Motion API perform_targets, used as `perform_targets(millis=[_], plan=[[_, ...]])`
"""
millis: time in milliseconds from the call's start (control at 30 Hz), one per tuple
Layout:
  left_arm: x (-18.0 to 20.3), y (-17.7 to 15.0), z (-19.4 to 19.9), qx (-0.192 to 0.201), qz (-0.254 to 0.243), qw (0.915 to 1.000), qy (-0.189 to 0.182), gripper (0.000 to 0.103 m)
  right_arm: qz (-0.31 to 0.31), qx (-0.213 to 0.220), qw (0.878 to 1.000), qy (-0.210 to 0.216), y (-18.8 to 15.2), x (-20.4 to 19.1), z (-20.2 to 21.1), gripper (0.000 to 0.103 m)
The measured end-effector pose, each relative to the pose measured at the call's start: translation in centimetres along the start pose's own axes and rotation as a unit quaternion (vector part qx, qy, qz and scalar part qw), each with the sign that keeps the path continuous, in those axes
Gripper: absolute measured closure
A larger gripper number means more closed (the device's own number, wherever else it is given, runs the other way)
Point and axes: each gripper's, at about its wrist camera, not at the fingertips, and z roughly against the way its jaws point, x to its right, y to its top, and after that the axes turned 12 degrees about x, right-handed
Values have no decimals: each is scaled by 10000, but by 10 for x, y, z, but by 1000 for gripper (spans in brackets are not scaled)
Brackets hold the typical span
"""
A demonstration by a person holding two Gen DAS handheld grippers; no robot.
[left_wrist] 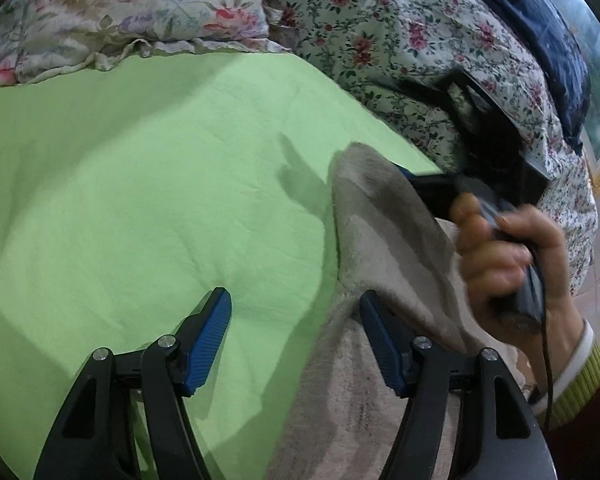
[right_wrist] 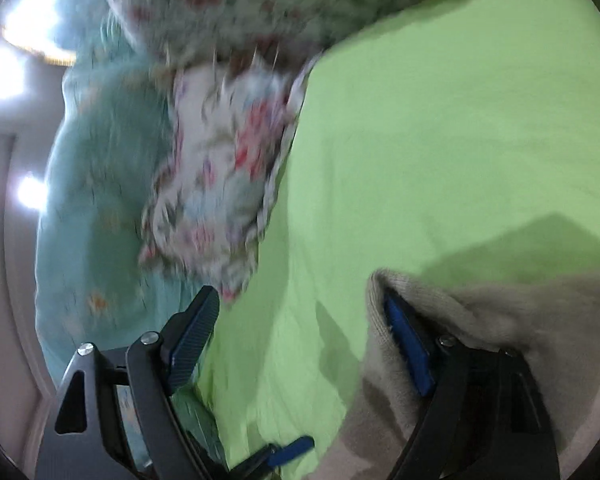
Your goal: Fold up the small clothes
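A beige-grey soft garment [left_wrist: 380,240] is lifted above the green sheet [left_wrist: 140,180] at the right of the left wrist view. My left gripper [left_wrist: 296,316] is open, its right finger [left_wrist: 384,344] against the garment's lower part. My right gripper [right_wrist: 296,320] is open too; the garment [right_wrist: 480,320] is draped over its right finger [right_wrist: 408,340]. In the left wrist view the right gripper is mostly hidden by the cloth, with a hand [left_wrist: 512,260] on its handle.
A floral pillow [left_wrist: 120,12] and a floral quilt [left_wrist: 400,40] lie along the far side of the bed. A teal cover [right_wrist: 100,200] lies at the left of the blurred right wrist view. The left gripper's blue fingertip [right_wrist: 292,450] shows at the bottom there.
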Motion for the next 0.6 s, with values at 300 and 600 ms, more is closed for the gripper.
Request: perform_targets(millis=[300,600], plan=[[-3,7,17,-261,-342,9990,120,34,887,1329,9757,-1499,-41,-12,193,22],[48,19,-9,-462,-1258,9907,222,32,429,2266,9016,-3660,-123,45,357,22]])
